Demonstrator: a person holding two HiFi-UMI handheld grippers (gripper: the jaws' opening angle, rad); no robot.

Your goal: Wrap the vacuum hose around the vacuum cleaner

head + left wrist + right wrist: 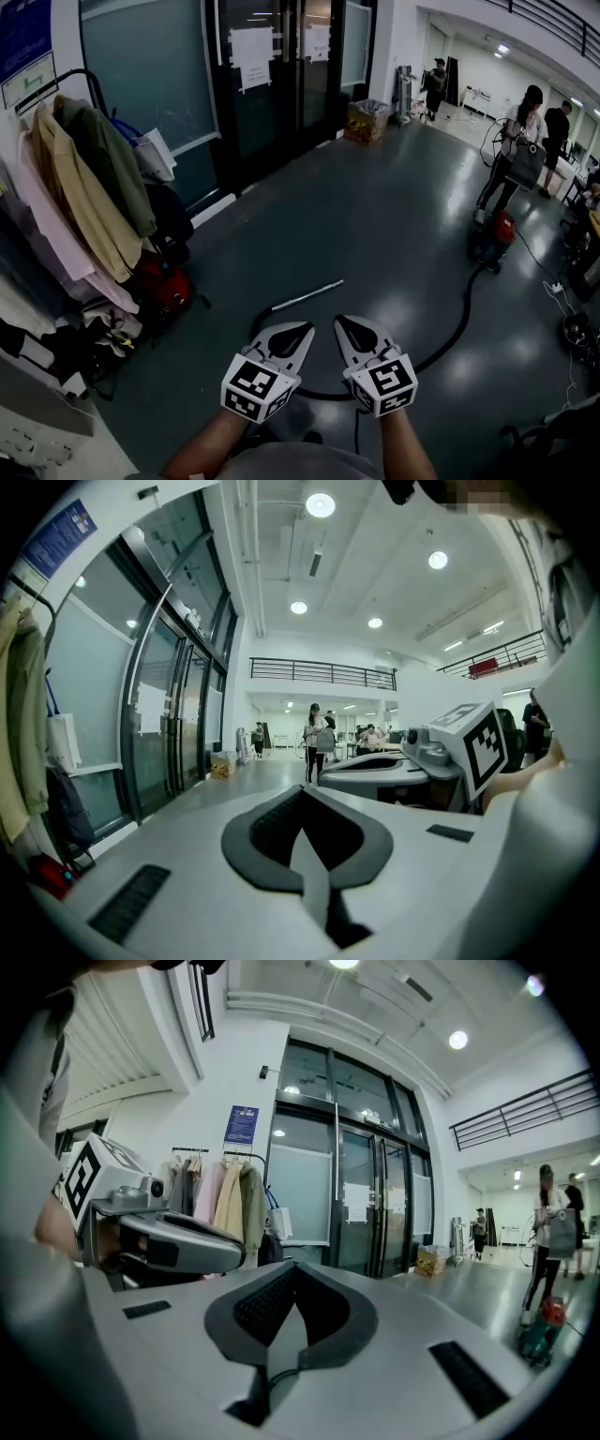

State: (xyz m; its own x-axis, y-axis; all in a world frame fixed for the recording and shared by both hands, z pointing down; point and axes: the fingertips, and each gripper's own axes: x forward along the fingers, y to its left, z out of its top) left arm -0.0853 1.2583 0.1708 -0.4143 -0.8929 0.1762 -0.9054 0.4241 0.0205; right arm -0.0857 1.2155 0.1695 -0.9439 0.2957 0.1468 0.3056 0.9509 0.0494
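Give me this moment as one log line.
left gripper shut, empty | right gripper shut, empty | vacuum hose on floor, unwrapped | vacuum cleaner ahead right, untouched

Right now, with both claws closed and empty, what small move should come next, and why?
Probably open the right gripper and lower it to the black hose on the floor just ahead. Both it and the left gripper are shut and empty, and the hose lies loose, trailing to the vacuum cleaner.
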